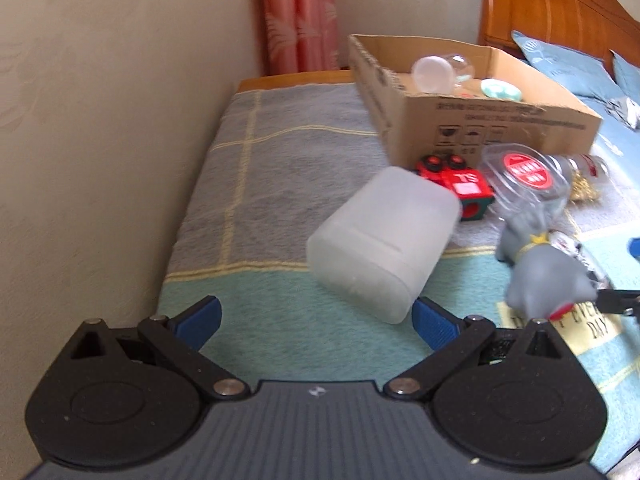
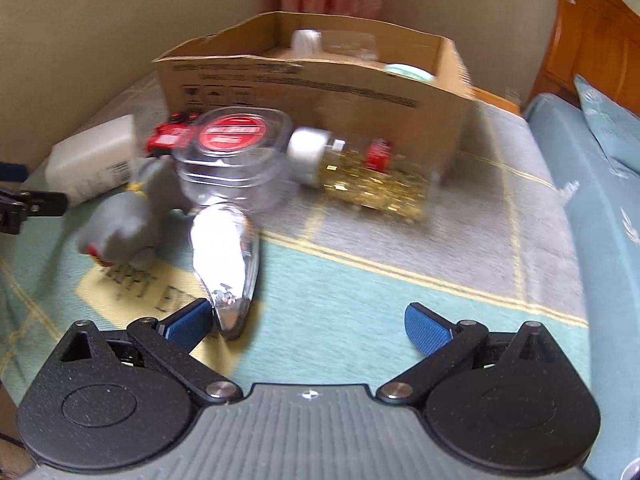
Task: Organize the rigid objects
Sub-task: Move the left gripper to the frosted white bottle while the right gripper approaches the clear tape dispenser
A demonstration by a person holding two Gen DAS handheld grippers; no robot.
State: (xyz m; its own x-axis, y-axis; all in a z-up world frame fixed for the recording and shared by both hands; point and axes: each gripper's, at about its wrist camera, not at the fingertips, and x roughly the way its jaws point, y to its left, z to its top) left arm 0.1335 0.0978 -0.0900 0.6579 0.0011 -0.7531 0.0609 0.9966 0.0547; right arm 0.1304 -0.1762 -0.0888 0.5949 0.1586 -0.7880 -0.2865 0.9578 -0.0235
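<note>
White plastic box (image 1: 382, 240) lies on the bed just ahead of the wide-open, empty left gripper (image 1: 316, 316), likely next for the cardboard box (image 1: 472, 104) beyond, while the right gripper (image 2: 308, 320) is wide open and empty too.

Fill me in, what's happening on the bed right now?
Rigid items are being sorted into the cardboard box, which already holds a few things. Both grippers are open and empty. The left gripper faces the frosted white container lying on the blanket. The right gripper is beside the silvery pointed object. The red toy truck and grey toy remain outside.
</note>
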